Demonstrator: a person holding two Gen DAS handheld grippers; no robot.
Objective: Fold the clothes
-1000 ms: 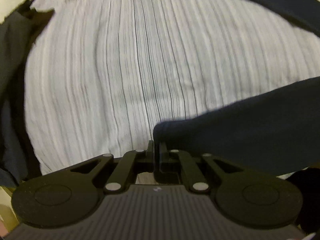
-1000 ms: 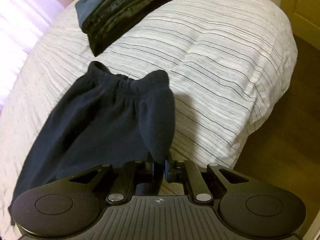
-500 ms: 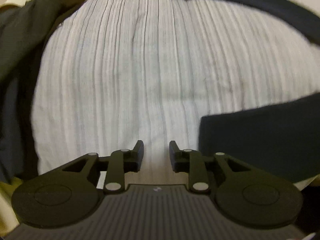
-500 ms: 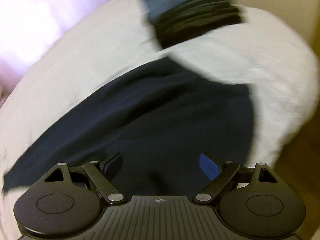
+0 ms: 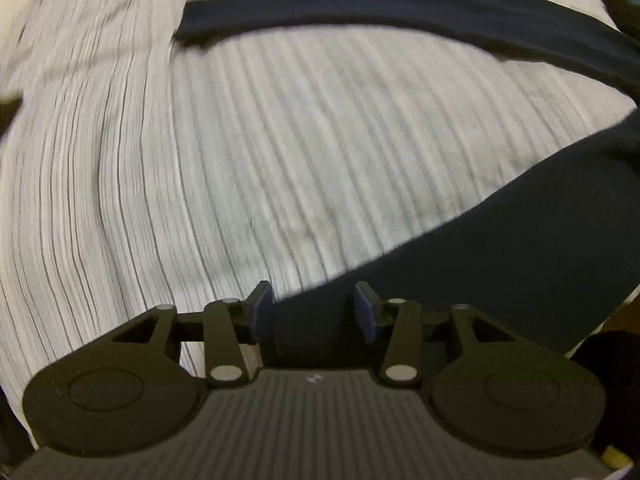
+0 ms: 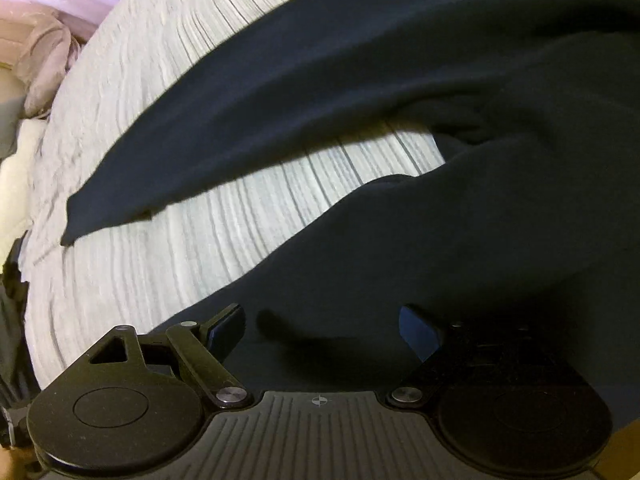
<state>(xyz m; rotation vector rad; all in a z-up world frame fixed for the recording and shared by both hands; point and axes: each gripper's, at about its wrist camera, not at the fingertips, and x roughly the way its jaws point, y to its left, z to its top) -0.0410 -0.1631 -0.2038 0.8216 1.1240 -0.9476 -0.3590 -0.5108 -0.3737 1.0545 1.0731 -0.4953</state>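
Dark navy trousers [image 6: 460,80] lie spread on the striped white bedspread [image 6: 152,264], their two legs splayed apart with a wedge of bedding between them. In the left wrist view the near leg [image 5: 500,264] crosses the lower right and the far leg [image 5: 380,16] runs along the top. My left gripper [image 5: 314,308] is open, its jaws astride the end of the near leg without closing on it. My right gripper [image 6: 322,330] is open wide, hovering low over the near leg's cloth with nothing held.
The bedspread [image 5: 240,152] fills most of the left wrist view. Pale pink bedding [image 6: 52,56] is bunched at the far left corner in the right wrist view. Dark cloth [image 6: 10,344] hangs at the left edge of the bed.
Both grippers let go of the trousers and opened. The right one swung down low over the legs; the left one shifted right so the near leg's end now lies between its jaws.
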